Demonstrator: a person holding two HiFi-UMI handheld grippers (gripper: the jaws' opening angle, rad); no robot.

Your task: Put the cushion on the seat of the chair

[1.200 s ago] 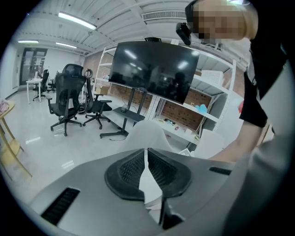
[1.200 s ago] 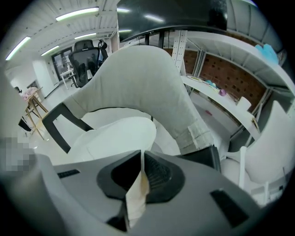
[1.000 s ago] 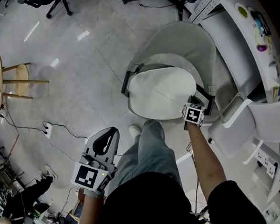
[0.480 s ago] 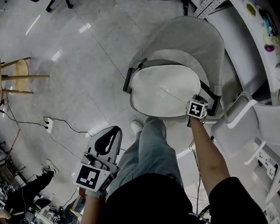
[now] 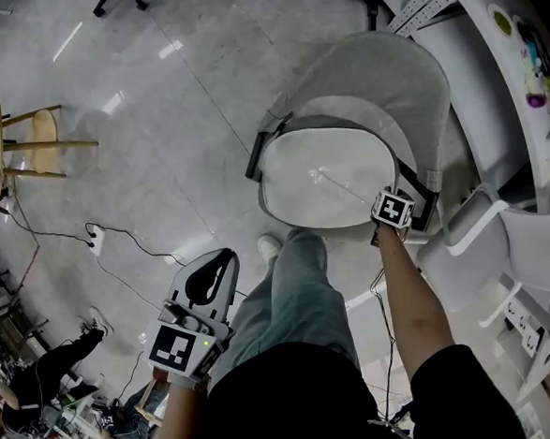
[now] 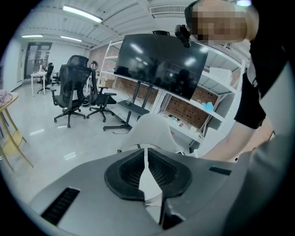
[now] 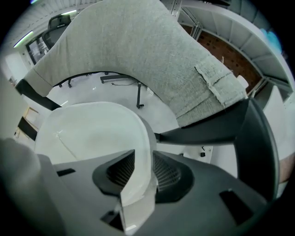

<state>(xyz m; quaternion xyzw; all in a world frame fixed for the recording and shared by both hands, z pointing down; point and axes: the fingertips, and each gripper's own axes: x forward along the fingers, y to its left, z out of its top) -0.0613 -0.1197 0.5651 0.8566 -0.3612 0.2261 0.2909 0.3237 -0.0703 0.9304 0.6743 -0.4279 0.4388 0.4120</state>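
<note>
1. Cushion (image 5: pixel 324 178) (image 7: pixel 92 133): white and oval, it lies on the seat of the grey fabric chair (image 5: pixel 387 75), front rim toward the person's leg (image 5: pixel 295 297). Its right front rim sits between the fingers (image 7: pixel 168 173) of the right gripper (image 5: pixel 385 217) (image 7: pixel 138 179), which are opening and letting go. Risk: the rim catches on a ribbed pad as the gripper lifts, so the cushion drags forward over the seat edge.
2. The same corner lies close to the black armrest (image 5: pixel 422 194) (image 7: pixel 203 131). I cannot tell whether the cushion sits flat there. If it rides up on the frame, it may tilt or creep once free.
3. The right gripper points steeply down, just beside that armrest. A sideways pull-out could knock the frame and jolt the chair, which would shift the cushion.
4. Left gripper (image 5: pixel 217 260) (image 6: pixel 146 173): it is low by the left thigh, well apart from the chair, with its fingers clenched together on nothing. It is poorly placed to steady the cushion if it slips.
5. Surroundings: a white chair (image 5: pixel 502 236) stands just beside on the right, and a cable (image 5: pixel 117 244) trails on the floor (image 5: pixel 156 128) to the left. Stepping back carelessly risks a bump or a snag.
</note>
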